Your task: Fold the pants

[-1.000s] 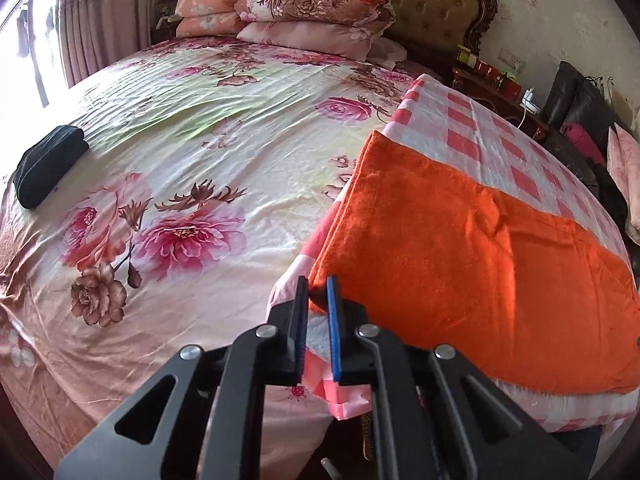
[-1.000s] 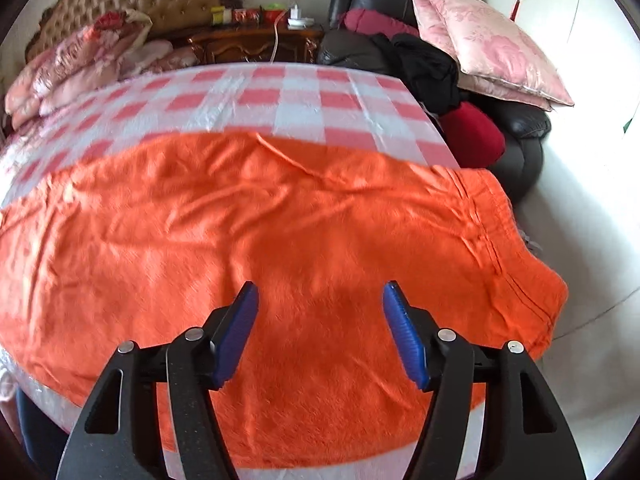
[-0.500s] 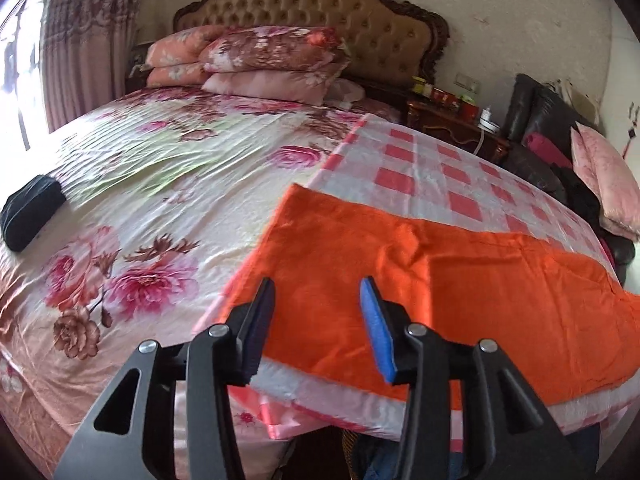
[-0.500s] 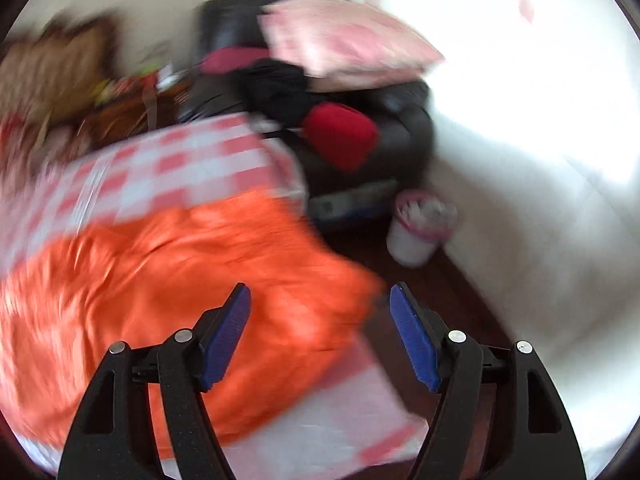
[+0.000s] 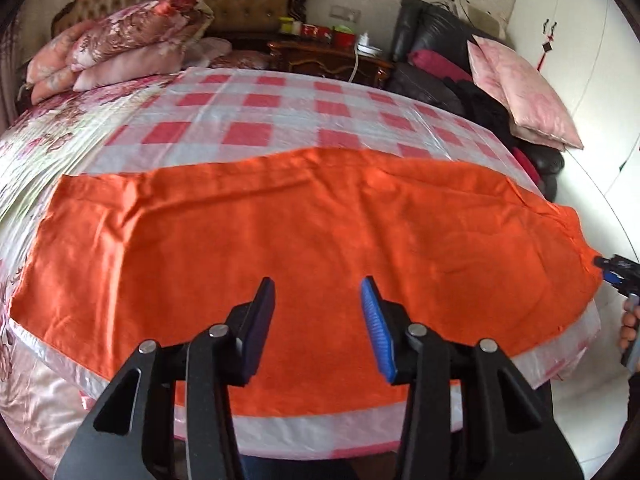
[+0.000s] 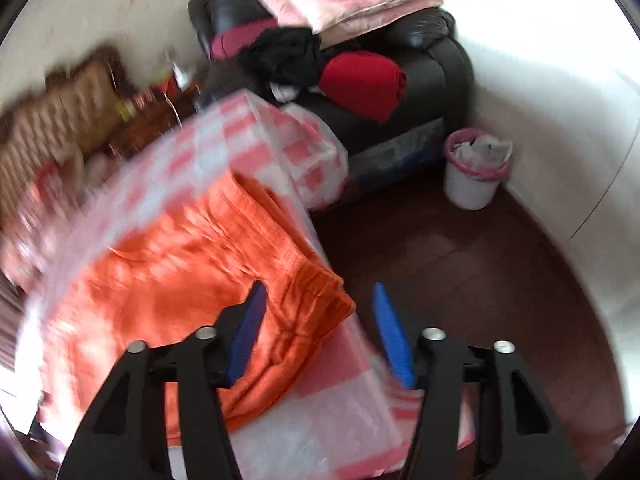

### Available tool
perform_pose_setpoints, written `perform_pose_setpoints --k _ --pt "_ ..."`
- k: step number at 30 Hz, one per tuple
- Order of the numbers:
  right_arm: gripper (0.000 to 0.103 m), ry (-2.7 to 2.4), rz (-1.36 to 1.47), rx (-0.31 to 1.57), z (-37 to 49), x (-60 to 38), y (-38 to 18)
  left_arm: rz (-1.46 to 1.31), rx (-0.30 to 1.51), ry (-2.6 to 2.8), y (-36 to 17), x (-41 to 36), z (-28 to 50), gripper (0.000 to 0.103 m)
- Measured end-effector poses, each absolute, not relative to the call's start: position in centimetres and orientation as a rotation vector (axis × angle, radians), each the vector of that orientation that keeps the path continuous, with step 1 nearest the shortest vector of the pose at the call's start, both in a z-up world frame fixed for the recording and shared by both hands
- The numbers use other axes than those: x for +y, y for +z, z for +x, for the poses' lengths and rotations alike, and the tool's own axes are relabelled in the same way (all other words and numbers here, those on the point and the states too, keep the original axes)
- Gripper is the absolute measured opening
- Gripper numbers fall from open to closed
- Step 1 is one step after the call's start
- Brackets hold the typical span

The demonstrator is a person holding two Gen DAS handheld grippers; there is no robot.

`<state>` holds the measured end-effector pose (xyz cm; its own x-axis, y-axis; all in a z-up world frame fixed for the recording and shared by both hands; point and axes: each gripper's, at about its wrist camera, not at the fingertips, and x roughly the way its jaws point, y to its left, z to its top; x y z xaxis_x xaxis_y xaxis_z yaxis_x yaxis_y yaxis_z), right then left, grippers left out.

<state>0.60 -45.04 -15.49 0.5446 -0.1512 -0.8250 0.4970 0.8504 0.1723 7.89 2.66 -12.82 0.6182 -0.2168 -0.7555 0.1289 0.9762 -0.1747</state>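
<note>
Now we are hovering the left gripper (image 5: 318, 320), jaws apart and empty, over the orange pants (image 5: 300, 216) lying flat on the checkered sheet (image 5: 256, 120); the right gripper (image 6: 318, 330), its jaws just narrowing, is straddling the waistband corner (image 6: 320, 292) without pinching it, seemingly to lift it for folding.

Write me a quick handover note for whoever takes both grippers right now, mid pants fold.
Left gripper: open, nothing between its jaws, above the near edge of the orange pants.
Right gripper: open, its jaws have just been closing; the pants' waistband corner lies between them, not pinched.
Pants: spread flat on the checked plastic sheet over the bed, waistband at the right end by the sofa.
Done: pants laid out flat, apparently already folded leg on leg.
Left: grip both ends, fold across, tidy.
</note>
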Motion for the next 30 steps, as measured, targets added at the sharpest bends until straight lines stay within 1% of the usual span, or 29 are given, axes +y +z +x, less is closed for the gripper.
perform_pose_setpoints --k 5,11,13,15,16,18,19,20,24,25,26,27,30 --pt "0.049 -0.404 0.355 0.897 0.9 -44.4 -16.1 -0.101 0.899 -0.207 -12.7 1.2 7.6 0.042" --pt "0.049 -0.421 0.365 0.912 0.3 -44.2 -15.9 -0.095 0.939 -0.191 -13.4 0.8 7.7 0.042" --pt "0.049 -0.435 0.361 0.918 -0.1 -44.1 -15.5 -0.083 0.964 -0.175 -14.1 0.7 7.7 0.042" --pt "0.050 -0.475 0.291 0.913 -0.6 -42.9 -14.2 -0.083 0.991 -0.165 -14.8 1.0 7.8 0.042" --pt "0.051 -0.490 0.255 0.908 -0.7 -42.3 -13.6 -0.082 0.999 -0.158 -15.1 1.2 7.9 0.042" --pt "0.059 -0.518 0.202 0.907 -0.8 -40.2 -12.3 -0.071 0.999 -0.135 -15.5 1.5 7.9 0.042" --pt "0.067 -0.506 0.196 0.910 -0.9 -39.4 -12.0 -0.060 0.990 -0.130 -15.5 1.6 7.9 0.042" --pt "0.072 -0.476 0.189 0.918 -0.7 -38.1 -11.7 -0.043 0.985 -0.122 -15.6 1.7 7.9 0.042" --pt "0.077 -0.386 0.150 0.939 1.0 -32.7 -11.0 -0.004 0.920 -0.054 -15.1 2.9 7.4 0.042" --pt "0.080 -0.356 0.152 0.943 1.4 -31.7 -11.0 0.003 0.911 -0.029 -15.1 3.5 7.5 0.042" --pt "0.083 -0.320 0.155 0.954 2.0 -30.2 -11.0 0.010 0.907 -0.006 -15.1 3.9 7.5 0.044" --pt "0.084 -0.284 0.161 0.970 2.7 -28.8 -11.1 0.011 0.903 0.021 -15.3 4.6 7.6 0.050" --pt "0.085 -0.161 0.223 1.026 4.5 -25.3 -11.8 -0.021 0.918 0.044 -15.5 6.1 8.0 0.054"
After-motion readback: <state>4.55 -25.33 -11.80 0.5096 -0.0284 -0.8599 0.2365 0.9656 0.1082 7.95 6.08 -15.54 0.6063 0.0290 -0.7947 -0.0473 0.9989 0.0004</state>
